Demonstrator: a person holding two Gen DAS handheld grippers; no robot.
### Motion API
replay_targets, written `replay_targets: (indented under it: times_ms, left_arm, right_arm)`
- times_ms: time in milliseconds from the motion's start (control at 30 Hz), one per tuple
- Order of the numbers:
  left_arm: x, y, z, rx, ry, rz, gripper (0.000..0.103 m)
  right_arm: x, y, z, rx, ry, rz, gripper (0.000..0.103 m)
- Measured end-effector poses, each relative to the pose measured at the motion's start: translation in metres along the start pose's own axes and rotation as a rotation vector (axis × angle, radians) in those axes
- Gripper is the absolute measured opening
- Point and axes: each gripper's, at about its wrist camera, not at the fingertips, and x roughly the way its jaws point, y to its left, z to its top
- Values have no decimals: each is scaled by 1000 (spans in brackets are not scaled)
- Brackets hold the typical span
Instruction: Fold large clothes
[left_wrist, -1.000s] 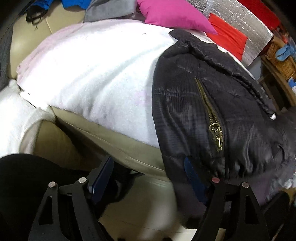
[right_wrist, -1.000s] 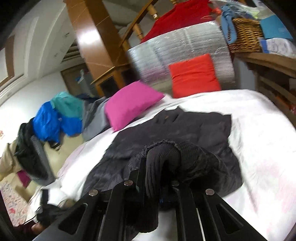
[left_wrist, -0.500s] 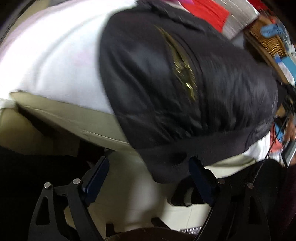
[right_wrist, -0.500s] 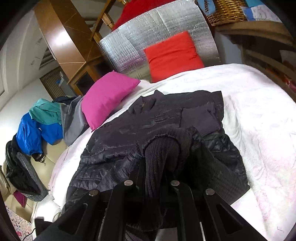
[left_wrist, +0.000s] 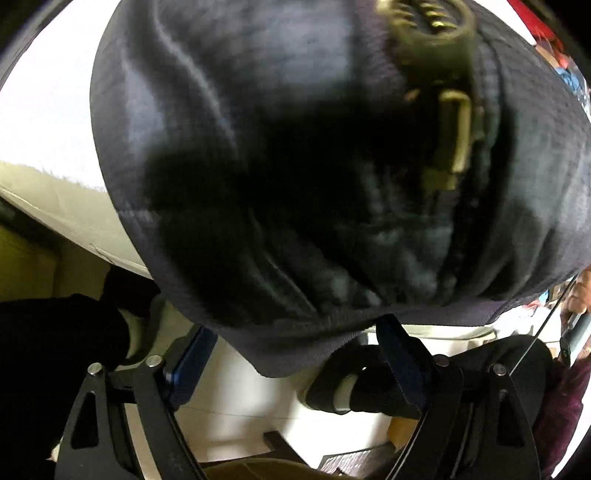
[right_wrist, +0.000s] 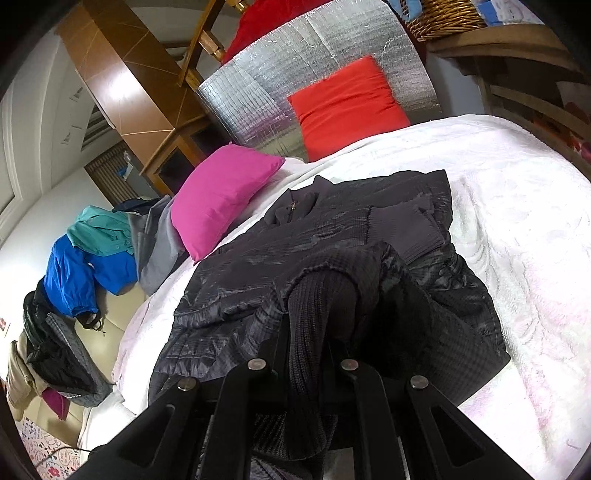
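A black quilted jacket (right_wrist: 332, 251) with a brass zipper lies on the white blanket (right_wrist: 517, 206). My right gripper (right_wrist: 306, 332) is shut on the jacket's ribbed hem (right_wrist: 317, 306) and holds it lifted over the near part of the jacket. In the left wrist view the jacket (left_wrist: 295, 166) hangs over the bed edge and fills the frame, zipper pull (left_wrist: 456, 133) close up. My left gripper (left_wrist: 295, 343) is open, its blue-padded fingers (left_wrist: 192, 362) on either side of the jacket's lower hem (left_wrist: 295, 350). I cannot tell whether they touch it.
A pink pillow (right_wrist: 221, 192) and a red pillow (right_wrist: 343, 107) lie at the head of the bed before a silver foil panel (right_wrist: 295, 85). Blue, teal and grey clothes (right_wrist: 96, 258) are piled on the left. A wicker basket (right_wrist: 447, 14) stands on a wooden shelf, right.
My left gripper has moved in close under the jacket's hanging hem, which now fills its view. My right gripper has stayed shut on the ribbed hem and risen a little above the bed.
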Motion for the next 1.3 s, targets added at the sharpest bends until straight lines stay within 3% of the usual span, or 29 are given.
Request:
replay_targets:
  times_ms: [33, 67, 200, 233, 433, 600, 733, 867, 1100, 1300]
  left_arm:
    - [-1, 0, -1, -1, -10, -28, 57]
    - [-4, -1, -4, 2, -19, -36, 51]
    - [-15, -4, -15, 28, -71, -26, 14]
    - [-19, -5, -17, 31, -81, -32, 11]
    - [-73, -28, -33, 121, -224, -42, 9]
    - [-135, -53, -19, 160, -380, -88, 9]
    - [-164, -83, 10, 212, -471, -116, 9]
    - [-167, -101, 48, 223, -509, -133, 9]
    - [-161, -107, 115, 179, -554, -173, 8]
    - [-169, -117, 165, 129, -639, -224, 8]
  right_arm:
    - [0, 0, -1, -2, 0, -1, 10]
    - [-1, 1, -1, -5, 0, -3, 10]
    - [-2, 0, -2, -9, -2, -8, 10]
    - [-3, 0, -3, -8, -3, -8, 10]
    - [-22, -1, -4, -26, -50, -3, 10]
    - [-44, -13, 0, 21, -131, 35, 10]
    - [-51, -24, 4, 80, -165, 57, 10]
    - [-51, -28, 7, 98, -174, 43, 10]
    - [-42, -34, 23, 117, -190, 28, 10]
    - [-25, -46, 52, 171, -232, 41, 10]
